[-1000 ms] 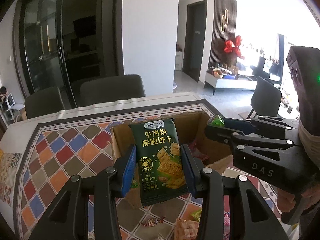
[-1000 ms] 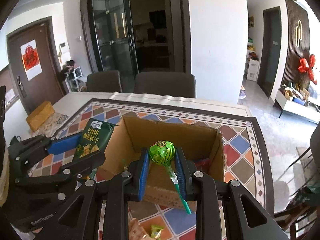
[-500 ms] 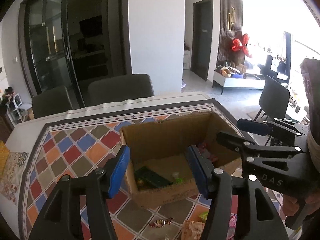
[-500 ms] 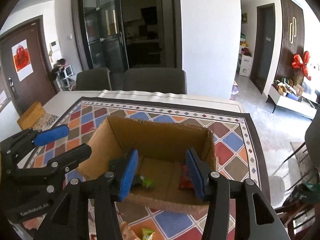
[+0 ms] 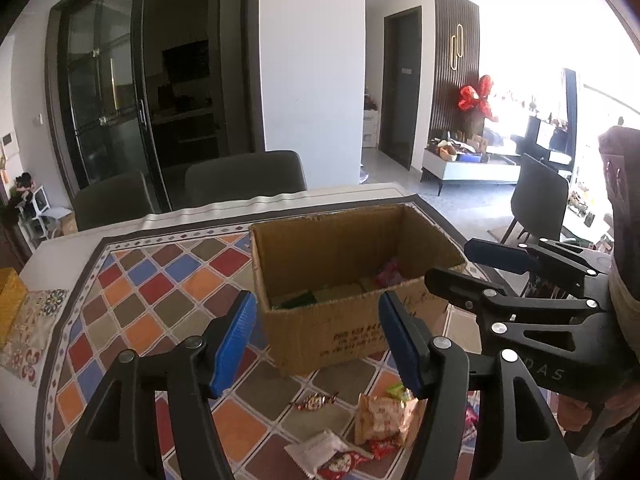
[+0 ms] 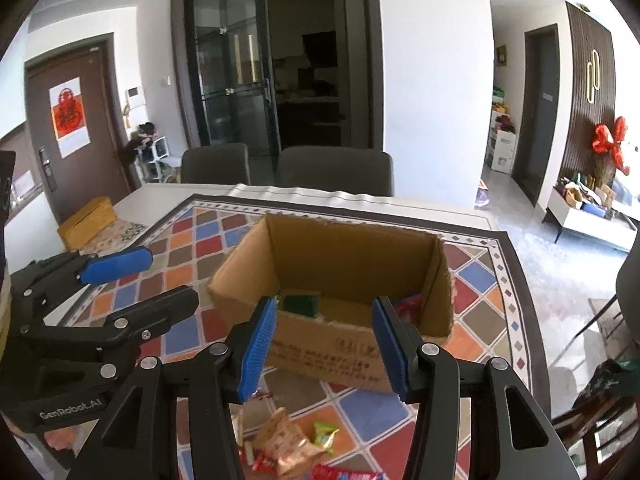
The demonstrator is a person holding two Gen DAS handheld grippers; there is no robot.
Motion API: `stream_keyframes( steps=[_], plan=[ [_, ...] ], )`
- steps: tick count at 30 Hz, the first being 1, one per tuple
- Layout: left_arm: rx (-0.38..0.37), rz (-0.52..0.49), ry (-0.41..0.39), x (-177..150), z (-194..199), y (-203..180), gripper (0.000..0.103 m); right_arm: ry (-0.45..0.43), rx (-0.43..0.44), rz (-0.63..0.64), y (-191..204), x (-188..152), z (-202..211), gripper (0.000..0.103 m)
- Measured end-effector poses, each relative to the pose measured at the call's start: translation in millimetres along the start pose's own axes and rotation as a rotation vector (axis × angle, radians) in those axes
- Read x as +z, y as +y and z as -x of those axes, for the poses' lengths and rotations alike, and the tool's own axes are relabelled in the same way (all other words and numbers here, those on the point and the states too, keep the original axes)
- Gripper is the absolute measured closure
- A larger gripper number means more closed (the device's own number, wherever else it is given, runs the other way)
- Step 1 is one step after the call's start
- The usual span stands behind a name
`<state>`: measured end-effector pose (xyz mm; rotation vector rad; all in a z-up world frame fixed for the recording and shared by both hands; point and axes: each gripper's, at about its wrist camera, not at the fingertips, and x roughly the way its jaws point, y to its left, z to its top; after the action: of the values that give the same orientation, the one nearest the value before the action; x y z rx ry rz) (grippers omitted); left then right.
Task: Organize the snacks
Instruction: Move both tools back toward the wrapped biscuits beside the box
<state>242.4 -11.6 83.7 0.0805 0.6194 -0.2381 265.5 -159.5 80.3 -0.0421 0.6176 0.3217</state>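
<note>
Cardboard box (image 6: 340, 276) on my counter (image 5: 132, 304) bears faint print I can't read. "GenRobot.AI" marks my left gripper (image 5: 316, 340), "DAS" my right gripper (image 6: 324, 340); both jaws stand apart, empty.

"GenRobot.AI" stood in white on the left gripper (image 6: 116, 276). "DAS" showed on the right gripper (image 5: 476, 264). Dark print ran along the cardboard box (image 6: 332, 354), too blurred to read.

Left hand-held gripper (image 5: 318, 338) jaws apart, nothing between them, just opened. Cardboard box (image 5: 344, 320) ahead. Loose snack packets (image 5: 380, 420) at tabletop (image 5: 132, 316) near edge.
</note>
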Motion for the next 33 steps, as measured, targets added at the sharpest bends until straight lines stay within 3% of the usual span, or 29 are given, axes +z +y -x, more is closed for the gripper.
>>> stream_keyframes(
  steps=[9,33],
  plan=[
    [-0.011,0.005,0.035,-31,15,2,0.039,0.022,0.041,0.02,19,-22,9,0.052],
    [-0.028,0.021,0.257,-120,-15,3,0.039,0.274,0.072,0.074,32,-100,-30,0.041]
  ],
)
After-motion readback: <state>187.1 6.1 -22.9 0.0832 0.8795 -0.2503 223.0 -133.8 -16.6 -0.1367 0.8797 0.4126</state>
